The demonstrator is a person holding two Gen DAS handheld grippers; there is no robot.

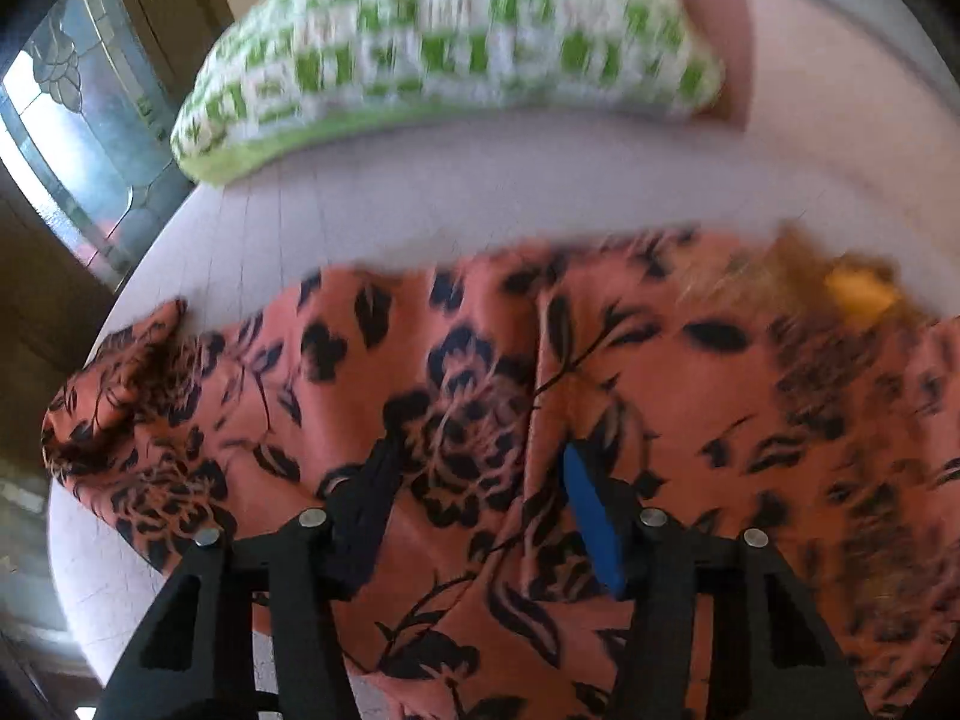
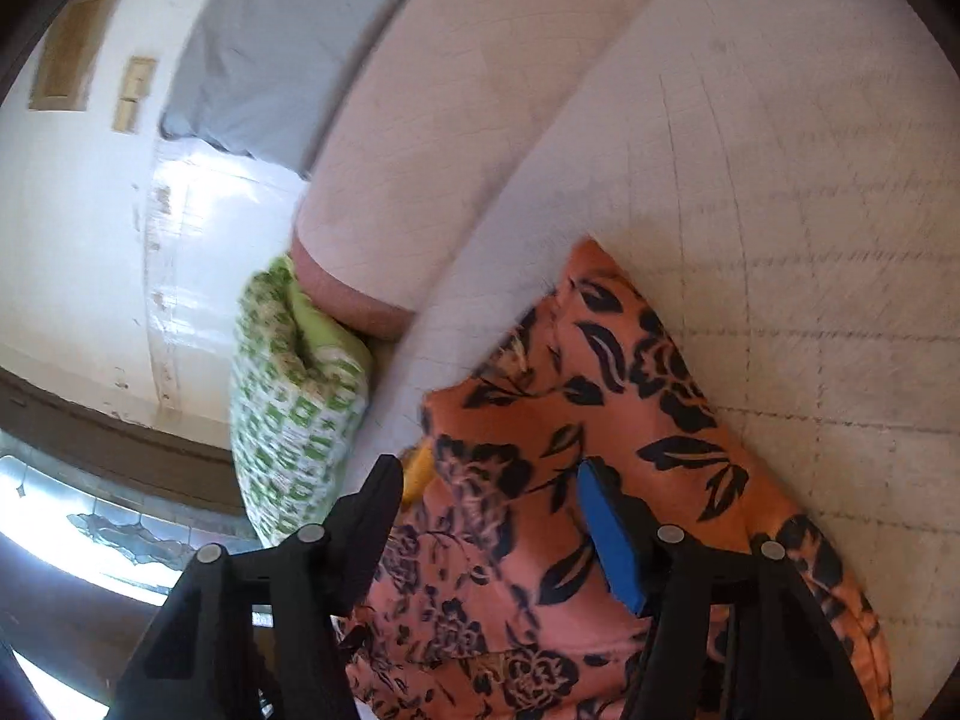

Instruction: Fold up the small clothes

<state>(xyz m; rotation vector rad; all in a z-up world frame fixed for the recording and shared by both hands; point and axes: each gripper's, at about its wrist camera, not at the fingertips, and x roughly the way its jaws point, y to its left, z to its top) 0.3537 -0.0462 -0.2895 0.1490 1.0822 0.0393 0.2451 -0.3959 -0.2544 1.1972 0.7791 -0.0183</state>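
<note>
A salmon-orange garment with a black flower print (image 1: 660,360) lies crumpled on a pale sofa seat (image 1: 480,180). My left gripper (image 1: 483,447) points down over its middle. The jaws stand apart, with a raised fold of the cloth between them and no pad visibly pressing on it. In the right wrist view the same garment (image 2: 630,372) spreads across the seat (image 2: 780,180). My right gripper (image 2: 486,471) hangs over its near part, jaws apart and cloth lying between the fingers. A small yellow patch (image 2: 417,471) shows at the garment's edge, beside the right gripper's left finger.
A green-and-white checked cushion (image 1: 456,42) rests at the back of the seat, also visible in the right wrist view (image 2: 294,408). A grey-blue pillow (image 2: 270,48) lies farther off. A leaded-glass window (image 1: 72,138) is beyond the sofa's edge.
</note>
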